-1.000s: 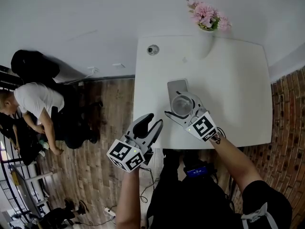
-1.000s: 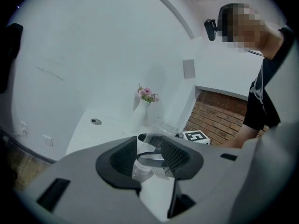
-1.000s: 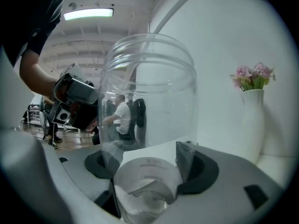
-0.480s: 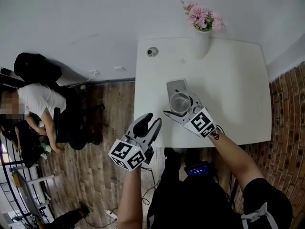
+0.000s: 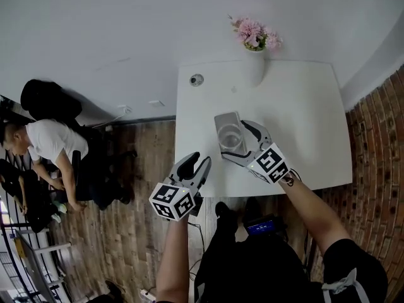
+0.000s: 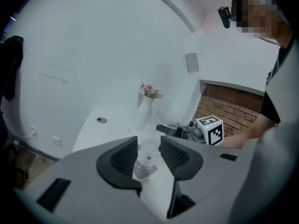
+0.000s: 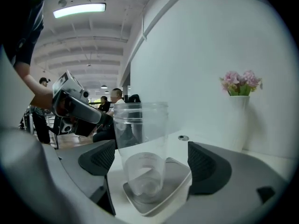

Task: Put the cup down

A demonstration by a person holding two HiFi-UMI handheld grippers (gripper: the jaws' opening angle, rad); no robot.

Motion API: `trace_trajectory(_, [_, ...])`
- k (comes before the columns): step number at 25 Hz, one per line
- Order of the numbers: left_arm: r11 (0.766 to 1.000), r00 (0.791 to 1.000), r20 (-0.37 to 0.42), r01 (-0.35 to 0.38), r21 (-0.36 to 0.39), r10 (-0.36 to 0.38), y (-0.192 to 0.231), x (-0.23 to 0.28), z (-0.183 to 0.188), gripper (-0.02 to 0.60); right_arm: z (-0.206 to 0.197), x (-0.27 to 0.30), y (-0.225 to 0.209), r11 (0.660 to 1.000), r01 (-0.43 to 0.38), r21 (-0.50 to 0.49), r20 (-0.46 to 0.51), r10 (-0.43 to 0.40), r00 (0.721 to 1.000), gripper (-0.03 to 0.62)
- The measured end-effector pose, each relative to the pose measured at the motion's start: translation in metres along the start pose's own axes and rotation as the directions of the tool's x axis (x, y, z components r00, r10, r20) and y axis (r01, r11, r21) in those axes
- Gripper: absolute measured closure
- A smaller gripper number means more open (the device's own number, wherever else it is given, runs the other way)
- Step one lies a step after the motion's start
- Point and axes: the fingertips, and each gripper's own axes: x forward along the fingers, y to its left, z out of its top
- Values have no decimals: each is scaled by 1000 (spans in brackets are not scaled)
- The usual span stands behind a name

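Observation:
A clear plastic cup (image 5: pixel 230 135) stands upright on a grey square coaster (image 5: pixel 226 117) on the white table (image 5: pixel 303 125). My right gripper (image 5: pixel 235 139) straddles it. Its jaws are opening, and the pads stand clear of the cup's wall on both sides. The right gripper view shows the cup (image 7: pixel 141 143) on the coaster (image 7: pixel 180 174), with gaps to each pad. My left gripper (image 5: pixel 199 160) hovers at the table's front left edge, open and empty. Its view looks across at the cup (image 6: pixel 148 153) from a distance.
A white vase of pink flowers (image 5: pixel 254 65) stands at the table's back edge, and a small round grommet (image 5: pixel 197 79) sits at the back left corner. A brick wall (image 5: pixel 379 137) runs along the right. People (image 5: pixel 47 141) are on the wooden floor to the left.
The right gripper's jaws have spread away from the cup, which now stands free on the coaster. The left gripper stays about where it was.

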Motion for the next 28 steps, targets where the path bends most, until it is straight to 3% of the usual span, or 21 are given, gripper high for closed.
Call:
trace_trajectory(5, [1000, 1000, -5, 4, 8, -4, -9, -10, -5, 422, 10, -37, -8, 994, 55, 92, 15, -56, 998, 120])
trace_trajectory(10, [1000, 999, 28, 15, 19, -15, -16, -19, 1, 422, 27, -80, -21, 968, 102, 231, 23, -110, 994, 120])
trace_trajectory(16, [998, 998, 52, 37, 60, -40, -30, -32, 13, 422, 46, -117, -5, 968, 121, 221, 0, -124, 992, 142])
trace_trajectory(24, [994, 994, 76, 72, 86, -78, -57, -50, 12, 424, 54, -135, 29, 960, 95, 263, 25, -105, 994, 482])
trace_trajectory(28, [990, 991, 84, 94, 102, -102, -73, -54, 12, 438, 51, -130, 42, 945, 62, 322, 18, -72, 997, 555])
